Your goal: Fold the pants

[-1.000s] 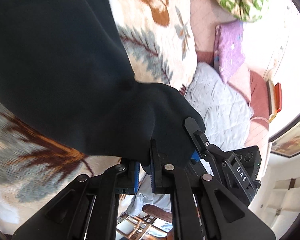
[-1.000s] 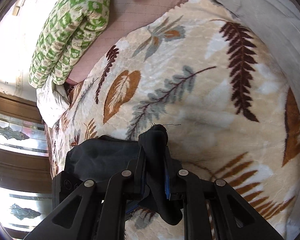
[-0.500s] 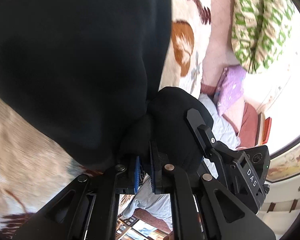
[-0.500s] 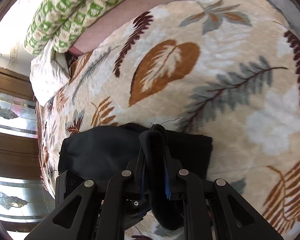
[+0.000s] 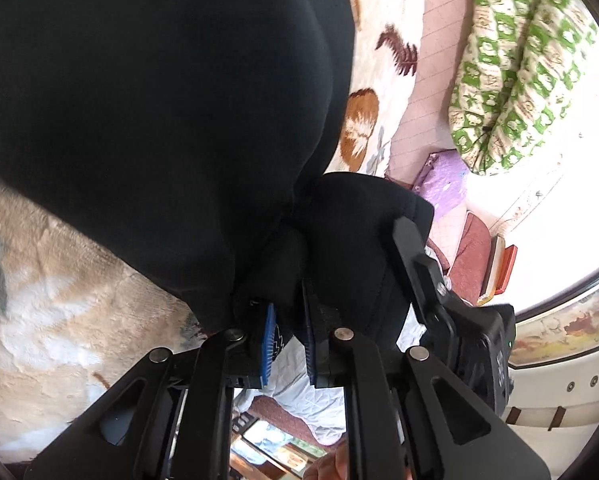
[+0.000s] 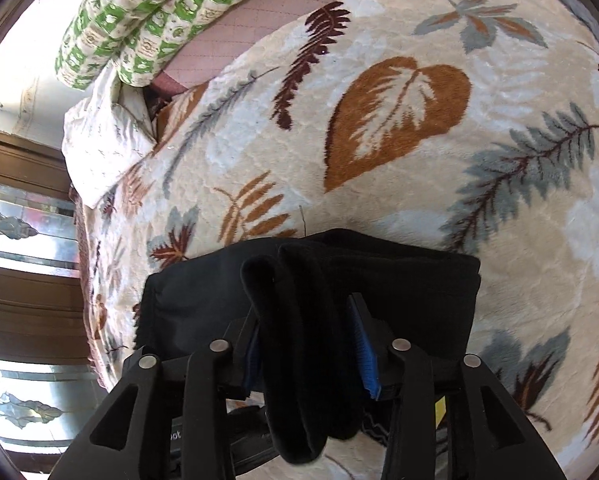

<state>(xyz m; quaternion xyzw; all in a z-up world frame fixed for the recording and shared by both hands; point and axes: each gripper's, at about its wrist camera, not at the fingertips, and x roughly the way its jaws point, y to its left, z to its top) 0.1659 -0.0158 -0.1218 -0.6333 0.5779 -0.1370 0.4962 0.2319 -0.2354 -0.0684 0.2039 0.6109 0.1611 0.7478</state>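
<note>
The black pants (image 5: 159,100) fill the upper left of the left wrist view and lie folded on the leaf-print blanket (image 6: 399,120). My left gripper (image 5: 285,300) still pinches a bunched fold of the pants at its tips. Its jaws are opening, and a narrow gap shows between the blue pads (image 5: 269,344). In the right wrist view the folded pants (image 6: 411,280) lie just ahead of my right gripper (image 6: 305,312). Its jaws are opening and stand well apart. A thick fold of the pants hangs loose between them, clear of the right blue pad (image 6: 365,352).
A green-and-white patterned pillow (image 6: 139,12) lies at the far edge of the bed, with a purple cushion (image 5: 443,184) and a pale grey quilt (image 5: 299,396) nearby. Dark wooden furniture with mirrored panels (image 6: 23,280) stands beside the bed on the left.
Both grippers carried the pants fold across the blanket, onto the rest of the pants. The right jaws, shut on the fold before, now stand apart. The left pads have parted slightly.
</note>
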